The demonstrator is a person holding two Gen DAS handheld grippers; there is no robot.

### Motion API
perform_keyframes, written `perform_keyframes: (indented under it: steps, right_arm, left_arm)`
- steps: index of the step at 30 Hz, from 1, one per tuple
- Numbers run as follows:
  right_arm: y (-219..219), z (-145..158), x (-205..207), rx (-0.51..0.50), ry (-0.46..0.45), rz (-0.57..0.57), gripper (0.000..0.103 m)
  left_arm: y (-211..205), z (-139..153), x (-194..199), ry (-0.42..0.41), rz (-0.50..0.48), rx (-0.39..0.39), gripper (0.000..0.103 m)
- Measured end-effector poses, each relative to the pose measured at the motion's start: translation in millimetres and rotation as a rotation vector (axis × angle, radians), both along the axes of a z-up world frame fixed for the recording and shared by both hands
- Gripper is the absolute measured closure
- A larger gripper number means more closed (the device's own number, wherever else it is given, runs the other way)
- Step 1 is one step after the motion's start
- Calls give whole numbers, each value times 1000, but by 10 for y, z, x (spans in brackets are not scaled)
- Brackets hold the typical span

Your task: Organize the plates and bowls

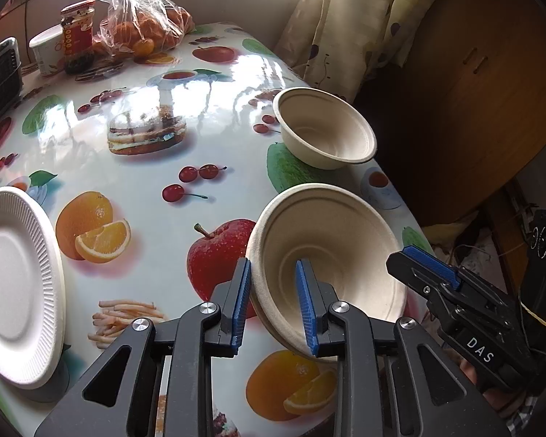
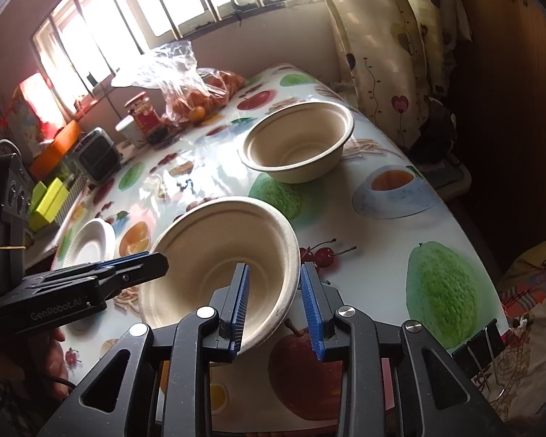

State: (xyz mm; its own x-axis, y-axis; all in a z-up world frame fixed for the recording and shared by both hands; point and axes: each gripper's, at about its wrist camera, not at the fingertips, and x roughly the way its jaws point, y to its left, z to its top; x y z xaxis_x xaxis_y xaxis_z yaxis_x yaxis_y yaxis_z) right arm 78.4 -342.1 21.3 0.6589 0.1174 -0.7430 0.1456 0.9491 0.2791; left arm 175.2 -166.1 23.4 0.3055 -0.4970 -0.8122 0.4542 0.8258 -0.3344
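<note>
Both the left tongs (image 1: 273, 302) and the right tongs (image 2: 275, 306) straddle opposite rims of one tilted pulp bowl (image 1: 331, 255), jaws loosely clamped on it above the bench (image 1: 145, 167). A second bowl (image 1: 325, 127) and a paper plate (image 1: 14, 284) sit apart, so nothing looks stacked yet and most sorting remains.

Matt moulded-fibre bowls (image 1: 327, 255), glossy plastic tablecloth (image 1: 156, 167)

Tilted beige bowl (image 1: 331, 251) (gripped, off-table)
</note>
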Motion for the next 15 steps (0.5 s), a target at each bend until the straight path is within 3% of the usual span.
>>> perform_keyframes:
  steps: [13,15]
  right_arm:
    - [-2,1,10,-2,1,-1,71]
    - [-10,3,19,-1,-1,0,69]
  left_arm:
    - [6,-12,34,3,1,-1,75]
    - [7,-13,46,3,3,-3,71]
